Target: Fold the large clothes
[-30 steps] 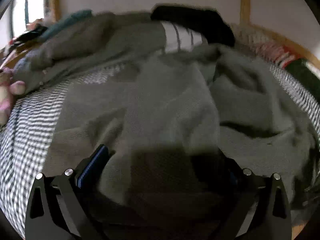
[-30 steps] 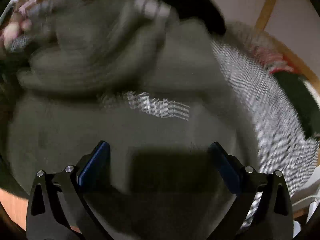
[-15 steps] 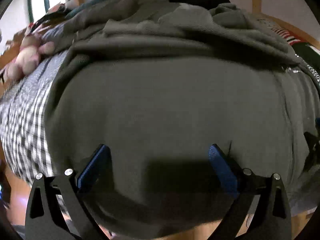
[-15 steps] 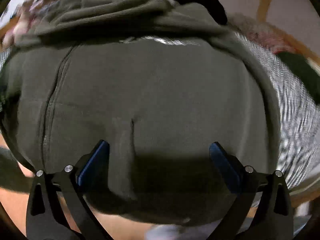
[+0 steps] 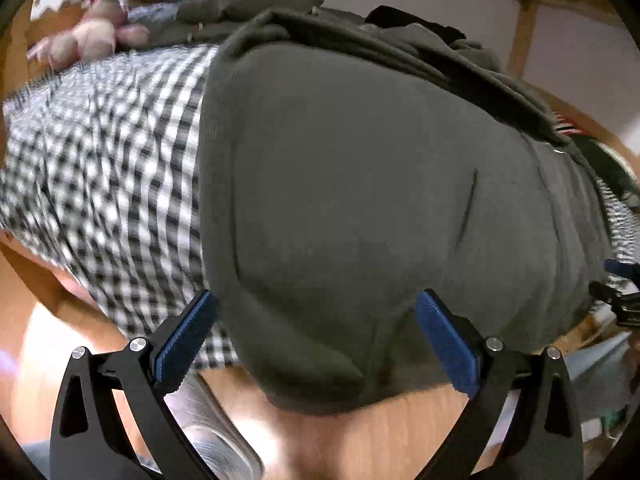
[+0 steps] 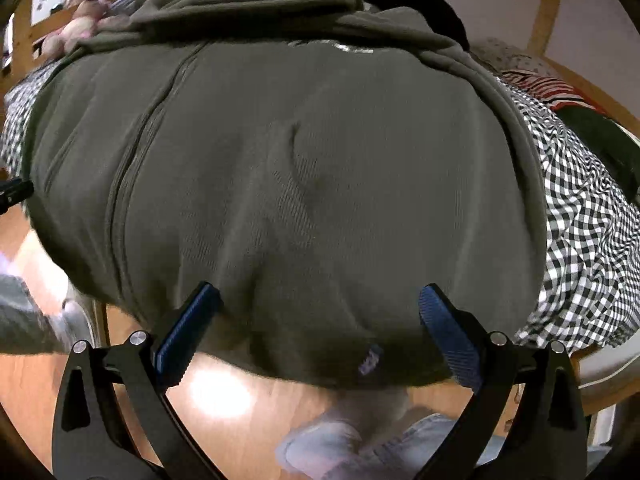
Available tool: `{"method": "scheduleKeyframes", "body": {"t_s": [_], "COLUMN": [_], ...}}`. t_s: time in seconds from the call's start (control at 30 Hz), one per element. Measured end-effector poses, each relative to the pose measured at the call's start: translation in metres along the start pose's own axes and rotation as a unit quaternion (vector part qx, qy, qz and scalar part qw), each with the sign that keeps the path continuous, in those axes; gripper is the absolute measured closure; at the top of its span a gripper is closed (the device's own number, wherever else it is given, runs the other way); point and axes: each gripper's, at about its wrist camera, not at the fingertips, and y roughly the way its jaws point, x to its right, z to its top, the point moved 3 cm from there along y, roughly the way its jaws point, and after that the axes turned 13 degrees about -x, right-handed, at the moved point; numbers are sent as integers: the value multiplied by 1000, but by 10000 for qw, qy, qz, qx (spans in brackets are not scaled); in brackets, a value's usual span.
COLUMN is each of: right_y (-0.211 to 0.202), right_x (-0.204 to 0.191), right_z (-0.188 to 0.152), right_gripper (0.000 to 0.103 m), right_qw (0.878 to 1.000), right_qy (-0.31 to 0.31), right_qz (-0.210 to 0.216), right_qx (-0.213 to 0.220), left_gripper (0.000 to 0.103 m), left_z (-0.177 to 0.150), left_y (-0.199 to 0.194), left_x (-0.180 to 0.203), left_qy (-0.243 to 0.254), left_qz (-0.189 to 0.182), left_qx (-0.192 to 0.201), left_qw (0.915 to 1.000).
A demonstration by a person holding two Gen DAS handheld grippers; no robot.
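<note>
The bed's checked cover (image 5: 112,168) carries an olive zip hoodie (image 5: 360,184), spread front-up, its hem hanging over the near edge. This looks like the spreading step, finished. Left tongs (image 5: 316,340) and right tongs (image 6: 320,336) hover spread wide at the hem, gripping nothing. Next, I'd say: take a side and fold inward.

Bed (image 5: 100,168) under a checked cover
An olive-grey hoodie (image 5: 360,200) lies spread across it, hem over the near edge; what seems a pink soft toy (image 5: 80,40) lies behind.
</note>
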Motion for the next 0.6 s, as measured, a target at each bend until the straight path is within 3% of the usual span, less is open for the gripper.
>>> {"method": "scheduleKeyframes", "body": {"t_s": [0.03,0.3,0.43,0.5,0.6], "right_y": [-3,-26,-32,-32,-34], "right_x": [3,50,68,78,103], "right_z": [-3,-11,-16,-16,-15], "right_gripper": [3,3,3,3,3], "right_qw": [10000,9986,9983,9982,9963], "right_qy": [-30,165,195,244,542], "right_qz": [-5,62,108,155,371], "right_qx": [69,508,547,535,558], "left_gripper": [5,5,5,5,7], "left_z": [-3,-3,1,2,5], "left_y": [3,19,29,26,22], "left_x": [-5,-44,-49,-55,-57], "left_qy": [-63,-481,-421,-600,-881], "left_qz": [-270,-1092,-1279,-1612,-1834], "left_qx": [-51,276,196,194,-34], "left_qw": [9996,9925,9907,9849,9791]}}
